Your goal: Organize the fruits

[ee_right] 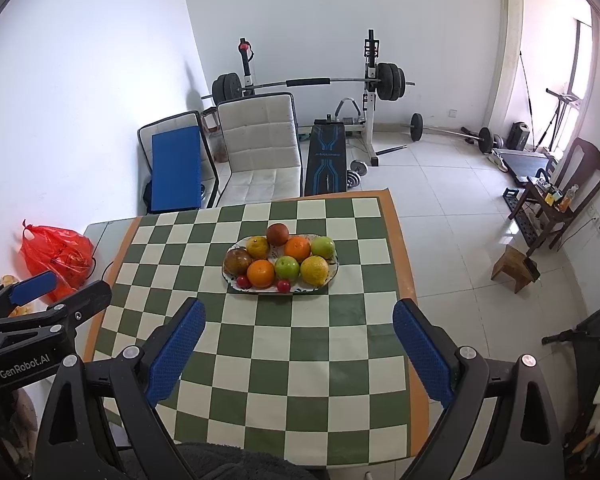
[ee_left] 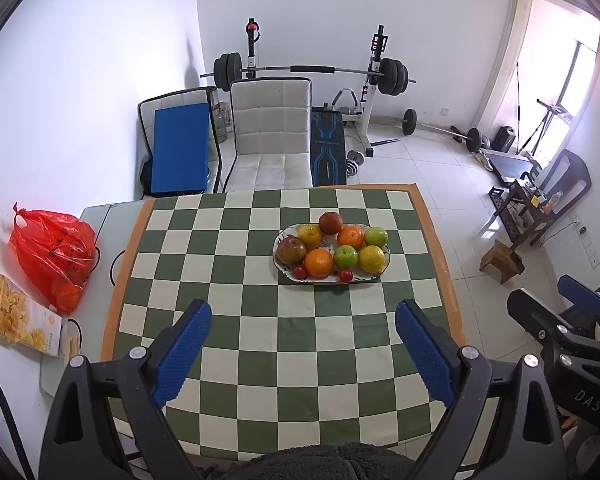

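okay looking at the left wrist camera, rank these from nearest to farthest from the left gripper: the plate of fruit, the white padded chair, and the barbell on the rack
1. The plate of fruit, on the checkered cloth just ahead of the left gripper, slightly to the right.
2. The white padded chair, beyond the table's far edge.
3. The barbell, on its rack against the back wall.

— Anything blocking the way across the checkered cloth (ee_left: 300,340)?
— No, bare squares up to the fruit plate (ee_left: 374,278). The red bag (ee_left: 54,254) sits well off left.
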The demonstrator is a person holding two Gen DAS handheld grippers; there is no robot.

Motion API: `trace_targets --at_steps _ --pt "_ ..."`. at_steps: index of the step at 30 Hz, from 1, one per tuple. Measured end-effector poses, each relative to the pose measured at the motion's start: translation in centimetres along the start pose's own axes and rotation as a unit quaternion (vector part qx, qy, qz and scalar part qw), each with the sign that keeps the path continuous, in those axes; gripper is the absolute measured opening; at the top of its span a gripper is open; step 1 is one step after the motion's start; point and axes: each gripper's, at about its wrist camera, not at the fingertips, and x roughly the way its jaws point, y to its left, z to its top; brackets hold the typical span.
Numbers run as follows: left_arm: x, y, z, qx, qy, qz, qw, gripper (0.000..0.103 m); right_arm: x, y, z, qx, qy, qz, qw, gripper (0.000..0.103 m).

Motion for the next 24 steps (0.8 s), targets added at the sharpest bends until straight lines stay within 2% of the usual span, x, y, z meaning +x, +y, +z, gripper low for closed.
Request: trace_targets --at_steps 10,12,24 --pt "1.8 -0.7 0.5 -0.004 -0.005 0.016 0.9999 0.095 2.1 -1.0 0.5 0.000 -0.007 -0.010 1.000 0.101" --pt "2.6 -0.6 0.6 -0.007 -0.008 0.017 0.9998 0.102 3.1 -1.2 0.6 -0.001 -0.008 -0.012 1.000 0.101" --pt "7.9 -0.6 1.3 -0.010 0.001 0.048 0.9988 0.102 11.1 -2.9 1.2 0.006 0.009 -0.028 1.000 0.101"
